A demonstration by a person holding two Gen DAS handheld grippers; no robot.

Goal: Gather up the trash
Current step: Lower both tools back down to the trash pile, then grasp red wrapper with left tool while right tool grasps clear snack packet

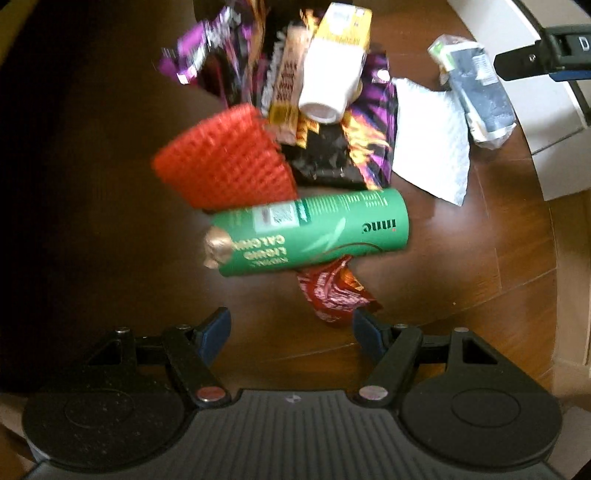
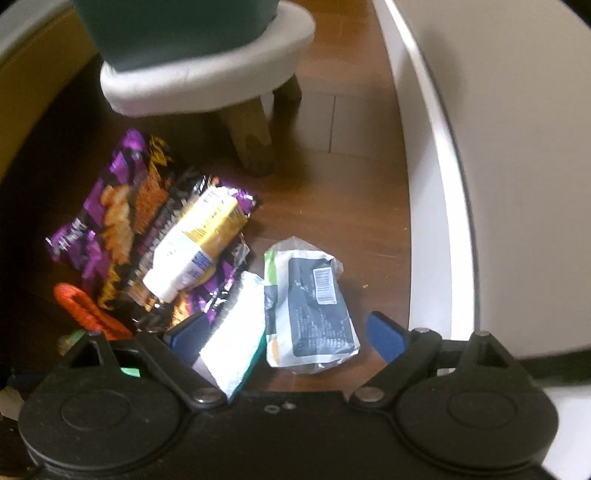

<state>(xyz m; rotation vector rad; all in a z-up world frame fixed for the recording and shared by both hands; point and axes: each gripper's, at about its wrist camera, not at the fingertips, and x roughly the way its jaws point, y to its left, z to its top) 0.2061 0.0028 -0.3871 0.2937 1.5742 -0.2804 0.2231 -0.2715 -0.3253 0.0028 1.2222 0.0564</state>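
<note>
Trash lies on a wooden floor [image 1: 480, 258]. In the left wrist view a green tube [image 1: 314, 236] lies across the middle, a red mesh sleeve [image 1: 225, 162] behind it, a red wrapper [image 1: 332, 291] in front. Further back lie purple snack bags [image 1: 207, 55], a yellow-white bottle [image 1: 332, 62], a white pouch [image 1: 432, 140] and a dark packet [image 1: 476, 88]. My left gripper [image 1: 291, 332] is open and empty, just short of the red wrapper. My right gripper [image 2: 288, 332] is open above the dark packet [image 2: 310, 306] and white pouch [image 2: 236, 332]; it also shows in the left wrist view [image 1: 543, 59].
A white padded stool [image 2: 207, 74] with wooden legs stands behind the pile, carrying a dark green bin [image 2: 173, 26]. A white wall panel or cabinet [image 2: 498, 147] runs along the right side. The purple bags [image 2: 122, 206] and bottle [image 2: 195, 240] lie left of my right gripper.
</note>
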